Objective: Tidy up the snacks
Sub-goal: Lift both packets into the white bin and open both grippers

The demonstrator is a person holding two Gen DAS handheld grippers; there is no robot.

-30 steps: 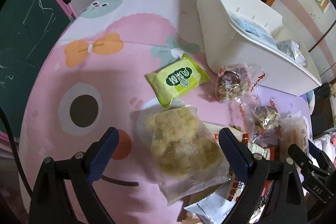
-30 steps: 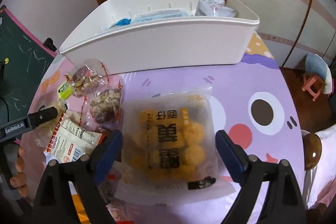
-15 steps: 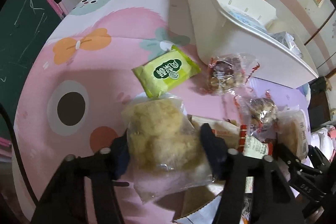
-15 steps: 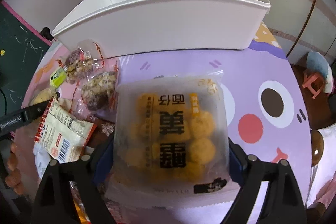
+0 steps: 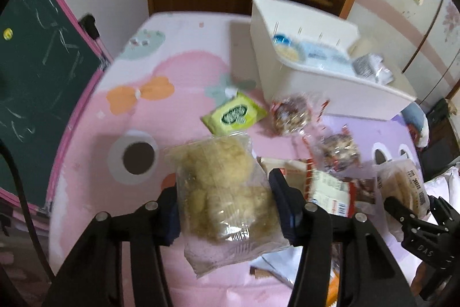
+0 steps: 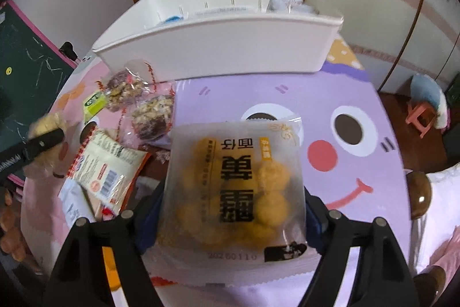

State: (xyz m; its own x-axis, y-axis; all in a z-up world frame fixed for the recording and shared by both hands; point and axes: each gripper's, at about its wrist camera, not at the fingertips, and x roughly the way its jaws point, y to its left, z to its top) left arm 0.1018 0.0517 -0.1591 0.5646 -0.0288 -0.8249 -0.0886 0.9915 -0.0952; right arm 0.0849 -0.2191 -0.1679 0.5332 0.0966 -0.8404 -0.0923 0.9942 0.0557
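Both grippers, open a second ago, are closing: left gripper [image 5: 225,209] squeezes the pale puff bag [image 5: 224,192], right gripper [image 6: 230,223] the yellow ball packet [image 6: 234,186], both ready for the white bin [image 6: 218,48].

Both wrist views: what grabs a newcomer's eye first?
Each gripper has a snack bag between its closing jaws: the left gripper a clear bag of pale crumbly pastries, the right gripper a frosted bag of golden round buns. Behind them stands a large white plastic bin on the pink-and-purple cartoon tablecloth, loose snack packets scattered before it.
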